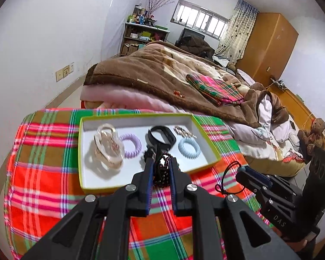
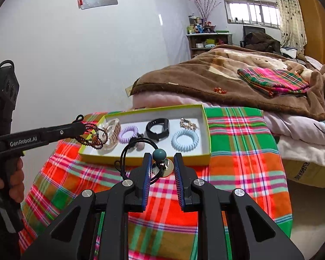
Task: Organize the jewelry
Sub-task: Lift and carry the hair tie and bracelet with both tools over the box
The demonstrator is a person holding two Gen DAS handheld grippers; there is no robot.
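A yellow-rimmed white tray (image 1: pixel 202 136) (image 2: pixel 205 130) sits on a plaid cloth. It holds a clear chain-link bangle (image 1: pixel 107 147) (image 2: pixel 113 133), a purple coil tie (image 1: pixel 131 145) (image 2: pixel 127 134), a black band (image 1: pixel 162 136) (image 2: pixel 158 127), a blue coil tie (image 1: pixel 188 148) (image 2: pixel 185 139) and a gold chain (image 1: pixel 184 131) (image 2: pixel 188 123). My left gripper (image 1: pixel 161 162) (image 2: pixel 84 127) is shut on a dark red bead bracelet (image 1: pixel 162 173) (image 2: pixel 93 138) above the tray's front. My right gripper (image 2: pixel 162 162) (image 1: pixel 241 171) is shut on a black cord necklace with a teal bead (image 2: pixel 159 154), just in front of the tray.
The plaid cloth (image 1: pixel 43 173) (image 2: pixel 238 151) covers a round table. Behind it is a bed with a brown blanket (image 1: pixel 151 69) (image 2: pixel 195 80) and a folded plaid cloth (image 1: pixel 214 86). A wardrobe (image 1: pixel 268 45) and shelves (image 1: pixel 140 36) stand at the back.
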